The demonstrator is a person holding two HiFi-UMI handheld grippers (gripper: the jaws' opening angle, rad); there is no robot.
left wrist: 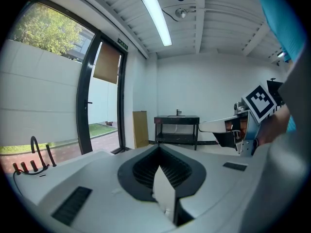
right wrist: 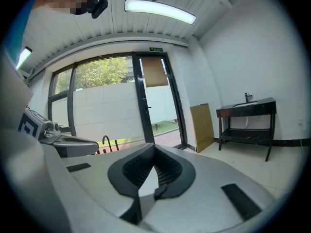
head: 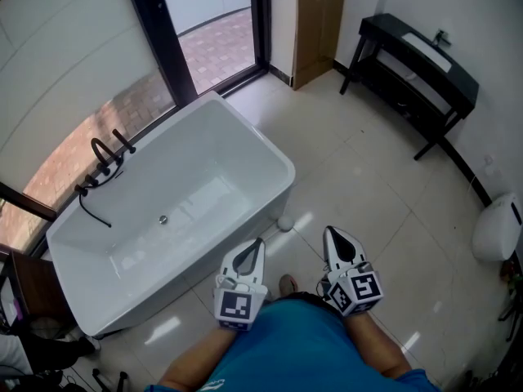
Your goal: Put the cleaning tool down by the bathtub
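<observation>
- Closest to cam: the person's blue shirt (head: 302, 345) fills the bottom edge of the head view, w/ both grippers held just in front of it.
- L gripper (head: 259, 242): clenched, pads together, nothing btwn them. It hangs over the floor (head: 384, 194), tip pointing toward the tub's near corner.
- R gripper (head: 331, 233): also clenched tight & empty, beside the L one but apart from it, tips roughly level.
- I see a toe (head: 288, 283) on the tiles btwn the two grippers.
- Small white round thing (head: 284, 223) sits on the floor right beside the tub's near corner, ahead of both tips & not touched by either. I take it for the cleaning tool, but it's too small to be sure.
- Bathtub (head: 188, 162): white, rectangular, running diag. toward the window, w/ its drain (head: 163, 219) visible in the bottom.
- Black faucet (head: 105, 158) w/ hose stands at the tub's far-left side, by the glass.
- Farther back: dark-framed glass door (head: 208, 31), w/ a cardboard sheet (head: 319, 31) leaning on the wall to its right.
- Black console table (head: 417, 60) stands along the right wall; a white fixture (head: 497, 229) shows at the right edge.
</observation>
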